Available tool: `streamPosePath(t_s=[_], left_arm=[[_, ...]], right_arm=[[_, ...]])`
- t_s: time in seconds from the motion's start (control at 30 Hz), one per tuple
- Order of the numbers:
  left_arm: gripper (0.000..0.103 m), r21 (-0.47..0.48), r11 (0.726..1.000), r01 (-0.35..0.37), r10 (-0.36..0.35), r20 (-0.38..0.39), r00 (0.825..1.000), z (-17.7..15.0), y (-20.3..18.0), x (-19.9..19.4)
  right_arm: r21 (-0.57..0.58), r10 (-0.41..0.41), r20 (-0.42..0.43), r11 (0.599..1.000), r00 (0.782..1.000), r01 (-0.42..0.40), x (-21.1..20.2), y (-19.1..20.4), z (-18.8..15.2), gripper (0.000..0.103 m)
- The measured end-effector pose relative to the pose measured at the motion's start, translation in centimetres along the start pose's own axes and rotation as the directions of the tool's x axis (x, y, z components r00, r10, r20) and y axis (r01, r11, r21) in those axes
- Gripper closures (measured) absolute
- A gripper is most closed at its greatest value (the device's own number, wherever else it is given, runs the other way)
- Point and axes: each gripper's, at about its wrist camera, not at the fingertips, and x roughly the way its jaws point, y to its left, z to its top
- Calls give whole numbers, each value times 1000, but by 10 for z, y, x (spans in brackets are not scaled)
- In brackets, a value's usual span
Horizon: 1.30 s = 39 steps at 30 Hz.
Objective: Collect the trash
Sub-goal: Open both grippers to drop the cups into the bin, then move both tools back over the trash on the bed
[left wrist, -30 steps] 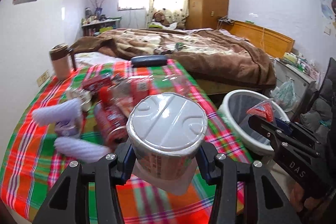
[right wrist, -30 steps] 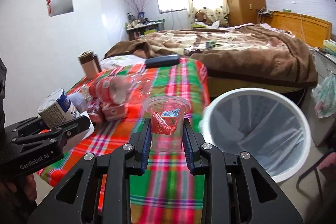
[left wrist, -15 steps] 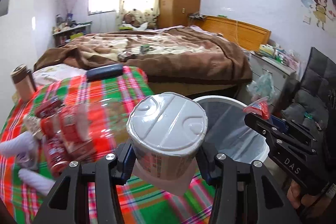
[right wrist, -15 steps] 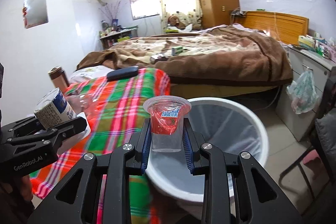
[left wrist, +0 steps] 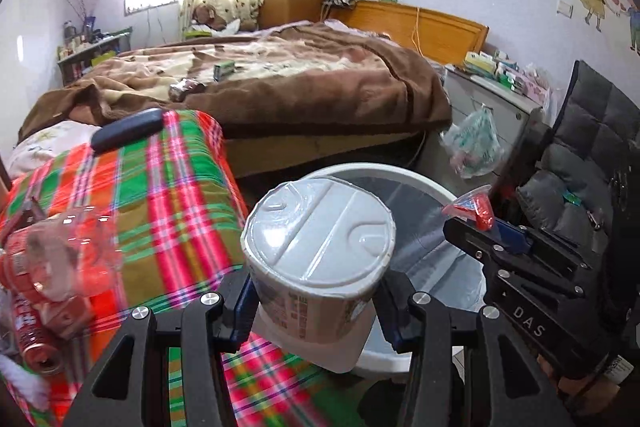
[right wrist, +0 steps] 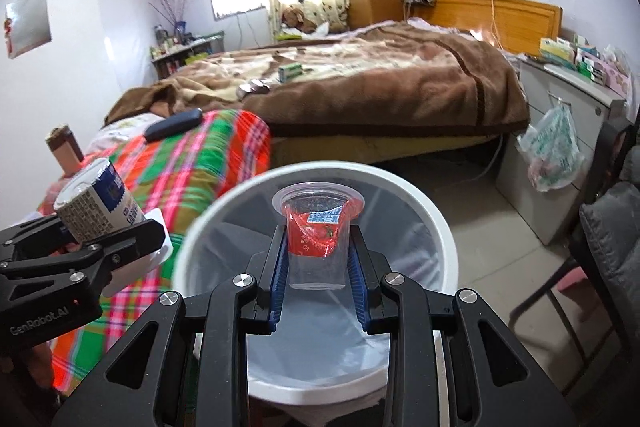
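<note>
My left gripper (left wrist: 316, 311) is shut on an instant noodle cup (left wrist: 316, 247) with a white plastic lid, held at the table's right edge, next to the white trash bin (left wrist: 424, 183). In the right wrist view the same noodle cup (right wrist: 96, 207) shows at the left in the left gripper (right wrist: 100, 247). My right gripper (right wrist: 318, 263) is shut on a clear plastic cup (right wrist: 318, 227) with a red wrapper inside, held over the mouth of the lined trash bin (right wrist: 400, 183). The right gripper (left wrist: 476, 227) with its clear cup (left wrist: 472, 205) also appears at the right of the left wrist view.
A plaid-covered table (left wrist: 160, 195) holds red cans and a clear bottle (left wrist: 48, 259) at its left and a dark case (left wrist: 128, 129) at the far end. A bed with a brown blanket (right wrist: 380, 83) lies behind. A black chair (left wrist: 580, 163) and a hanging bag (right wrist: 552, 147) stand at the right.
Both grippers swung right, away from the table and toward the bin. The clear cup now hangs over the bin's mouth and the noodle cup has reached the table edge beside it.
</note>
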Motion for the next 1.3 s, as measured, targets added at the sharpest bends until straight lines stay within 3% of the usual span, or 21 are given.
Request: streamPosePath(t_s=[0.33, 0.4, 0.43, 0.47, 0.53, 0.87, 1.3], left_arm=[[51, -9, 1000, 14, -15, -55, 998, 0, -6, 31], [36, -11, 1000, 23, -24, -58, 998, 1, -7, 33], [32, -16, 999, 35, -36, -56, 998, 1, -7, 33], [27, -20, 999, 46, -47, -50, 998, 0, -6, 32], [26, -21, 999, 43, -43, -43, 998, 0, -7, 29], [26, -39, 999, 35, -36, -19, 999, -2, 0, 16], [26, -98, 994, -45, 50, 43, 998, -18, 33, -30]], right_arm=[[15, -14, -81, 1000, 997, 16, 12, -18, -4, 73], [21, -23, -88, 999, 996, 25, 13, -21, -5, 73], [21, -28, -87, 999, 996, 30, 12, -22, -6, 67], [21, -28, -88, 999, 996, 30, 11, -22, -7, 55], [28, -17, -85, 999, 996, 19, 10, -23, -8, 41], [25, -22, -63, 999, 998, 24, 3, -17, -6, 41], [14, 22, -10, 1000, 1000, -22, -7, 6, -2, 41]])
